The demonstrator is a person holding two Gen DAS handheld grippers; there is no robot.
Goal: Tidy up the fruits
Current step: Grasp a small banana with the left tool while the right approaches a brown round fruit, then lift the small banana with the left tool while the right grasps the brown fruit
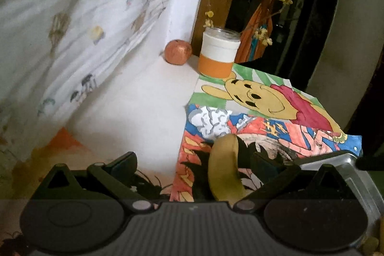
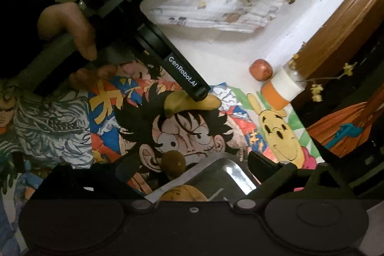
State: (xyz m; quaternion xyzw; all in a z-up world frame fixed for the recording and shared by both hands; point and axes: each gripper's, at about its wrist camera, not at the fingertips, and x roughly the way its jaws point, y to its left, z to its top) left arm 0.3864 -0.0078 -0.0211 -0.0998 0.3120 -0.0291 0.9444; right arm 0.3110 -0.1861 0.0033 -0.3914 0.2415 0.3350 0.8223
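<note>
A yellow banana (image 1: 224,169) lies on the cartoon drawings between the wide-open fingers of my left gripper (image 1: 194,161); the jaws do not touch it. In the right wrist view the left gripper (image 2: 200,94) hangs just over the banana (image 2: 189,103). My right gripper (image 2: 189,164) is open and empty above a steel tray (image 2: 230,174) that holds an orange fruit (image 2: 183,193). A brown kiwi (image 2: 173,160) lies beside the tray's edge. A red apple (image 1: 178,52) sits at the far wall; it also shows in the right wrist view (image 2: 261,69).
An orange-and-white jar (image 1: 219,54) with dried yellow flowers stands next to the apple. Colourful cartoon drawings (image 1: 264,102) cover the table. A patterned white cloth (image 1: 79,23) hangs on the left. The tray corner (image 1: 348,162) is at my left gripper's right side.
</note>
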